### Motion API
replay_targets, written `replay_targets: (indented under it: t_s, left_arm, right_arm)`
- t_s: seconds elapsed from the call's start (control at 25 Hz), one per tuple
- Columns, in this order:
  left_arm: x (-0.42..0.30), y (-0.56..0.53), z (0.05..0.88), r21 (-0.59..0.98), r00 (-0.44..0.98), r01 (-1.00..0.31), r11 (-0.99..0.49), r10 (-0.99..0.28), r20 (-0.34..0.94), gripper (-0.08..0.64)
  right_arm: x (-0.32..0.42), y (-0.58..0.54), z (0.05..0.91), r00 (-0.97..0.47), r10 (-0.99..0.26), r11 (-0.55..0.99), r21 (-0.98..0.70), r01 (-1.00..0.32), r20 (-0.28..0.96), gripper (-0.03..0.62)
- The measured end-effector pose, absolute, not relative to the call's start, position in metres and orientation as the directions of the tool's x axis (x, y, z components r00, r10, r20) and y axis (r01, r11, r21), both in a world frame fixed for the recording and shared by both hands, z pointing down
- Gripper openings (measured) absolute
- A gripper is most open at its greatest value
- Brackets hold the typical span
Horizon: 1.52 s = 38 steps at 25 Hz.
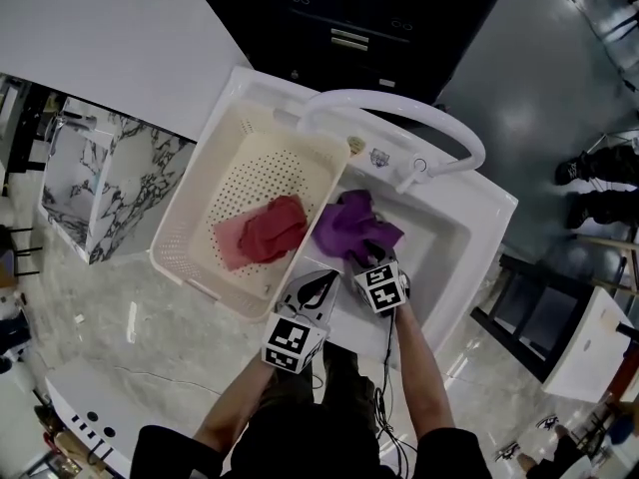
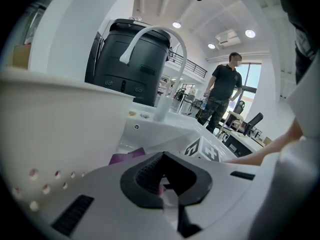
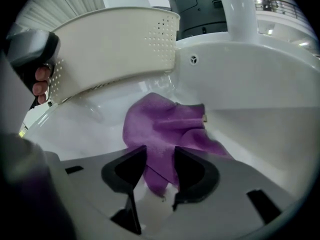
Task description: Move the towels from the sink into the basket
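Note:
A purple towel (image 1: 349,226) lies crumpled in the white sink (image 1: 469,230), near its left wall. My right gripper (image 1: 373,259) reaches down onto it from the near side. In the right gripper view its jaws stand open with a fold of the purple towel (image 3: 165,129) between the right gripper (image 3: 160,152) fingers. A red towel (image 1: 268,233) lies flat in the cream perforated basket (image 1: 190,223) to the sink's left. My left gripper (image 1: 318,289) hovers by the basket's near right corner. Its jaws meet at the left gripper (image 2: 162,155) tip and hold nothing.
A white arched faucet (image 1: 399,108) spans the back of the sink. A marble-patterned block (image 1: 110,183) stands left of the basket. A person (image 2: 225,89) stands beyond the sink in the left gripper view. A dark machine (image 2: 135,59) is behind the faucet.

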<state>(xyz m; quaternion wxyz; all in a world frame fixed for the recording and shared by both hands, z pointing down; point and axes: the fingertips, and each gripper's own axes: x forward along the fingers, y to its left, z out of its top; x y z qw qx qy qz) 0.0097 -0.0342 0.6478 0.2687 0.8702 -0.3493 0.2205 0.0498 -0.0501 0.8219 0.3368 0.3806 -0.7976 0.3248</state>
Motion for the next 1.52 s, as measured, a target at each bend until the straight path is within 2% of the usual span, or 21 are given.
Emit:
replay_targets:
  t_s: [0.32, 0.52, 0.84, 1.08, 1.16, 1.28, 1.52]
  left_arm:
    - [0.01, -0.034, 0.654, 0.323, 0.657, -0.728, -0.605, -0.483, 0.579, 0.005]
    - [0.009, -0.034, 0.656, 0.322, 0.655, -0.73, -0.603, -0.482, 0.581, 0.005]
    - [0.008, -0.031, 0.654, 0.318, 0.656, -0.728, -0.607, -0.484, 0.579, 0.005]
    - [0.006, -0.029, 0.654, 0.319, 0.656, -0.728, -0.607, -0.482, 0.58, 0.005]
    - [0.005, -0.028, 0.655, 0.32, 0.656, -0.729, -0.605, -0.483, 0.58, 0.005]
    - [0.004, -0.027, 0.657, 0.321, 0.655, -0.73, -0.604, -0.482, 0.582, 0.005]
    - [0.005, -0.029, 0.657, 0.323, 0.653, -0.731, -0.601, -0.481, 0.585, 0.005]
  right_arm:
    - [0.05, -0.052, 0.831, -0.468, -0.379, 0.495, -0.252, -0.832, 0.798, 0.174]
    - [0.056, -0.055, 0.831, -0.433, -0.391, 0.495, -0.211, -0.843, 0.812, 0.056]
    - [0.055, -0.054, 0.829, -0.455, -0.404, 0.469, -0.246, -0.848, 0.794, 0.031]
    - [0.054, -0.054, 0.826, -0.467, -0.406, 0.484, -0.249, -0.839, 0.785, 0.046]
    - [0.054, -0.053, 0.829, -0.471, -0.398, 0.486, -0.254, -0.836, 0.787, 0.118]
    - [0.053, -0.051, 0.832, -0.471, -0.384, 0.488, -0.258, -0.834, 0.794, 0.147]
    - [0.055, -0.05, 0.837, -0.453, -0.363, 0.488, -0.248, -0.837, 0.814, 0.152]
